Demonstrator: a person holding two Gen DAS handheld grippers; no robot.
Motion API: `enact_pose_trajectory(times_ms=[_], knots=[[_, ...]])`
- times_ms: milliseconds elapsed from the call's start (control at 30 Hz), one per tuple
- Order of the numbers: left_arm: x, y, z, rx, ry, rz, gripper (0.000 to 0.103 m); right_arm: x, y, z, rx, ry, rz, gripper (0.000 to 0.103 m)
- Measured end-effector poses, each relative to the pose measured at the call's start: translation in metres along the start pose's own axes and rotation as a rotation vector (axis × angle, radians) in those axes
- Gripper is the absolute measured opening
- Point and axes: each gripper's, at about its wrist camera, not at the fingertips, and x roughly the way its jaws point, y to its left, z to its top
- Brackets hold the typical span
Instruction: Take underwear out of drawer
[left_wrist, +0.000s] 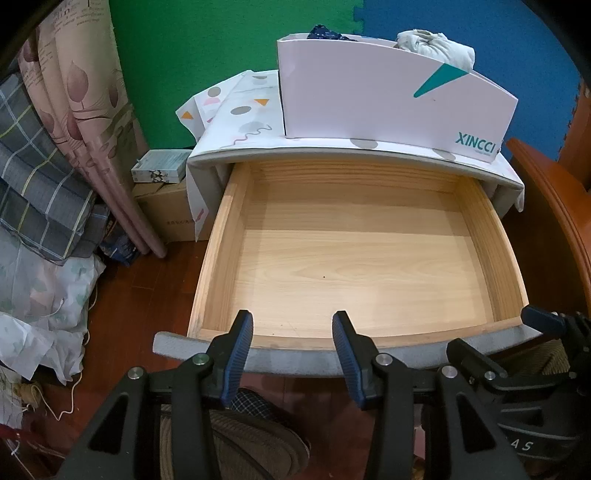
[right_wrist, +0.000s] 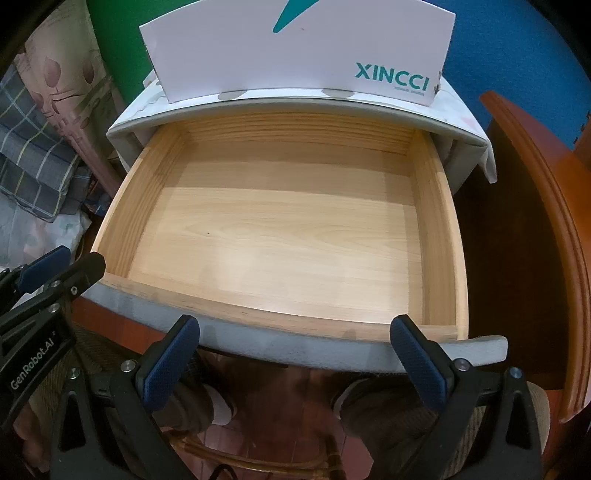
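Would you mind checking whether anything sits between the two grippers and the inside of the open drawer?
Nothing visible does. The left gripper and right gripper hang open above the drawer's front edge, holding nothing. The drawer shows only bare wood; cloth items sit in the white box on top.

Drawer: pale wood grain. Box: white, teal lettering. Cloth: white, grey dots, orange triangles. Wall mats: green, blue.
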Motion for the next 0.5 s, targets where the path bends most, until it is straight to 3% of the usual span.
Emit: enact_pose_trajectory(times_ms=[500], knots=[[0.0021,-0.0014,-0.0003,0.008,0.002,0.004,0.046,0.0000,-0.0035,0.0011,-0.001,0.003,0.005,0.102]])
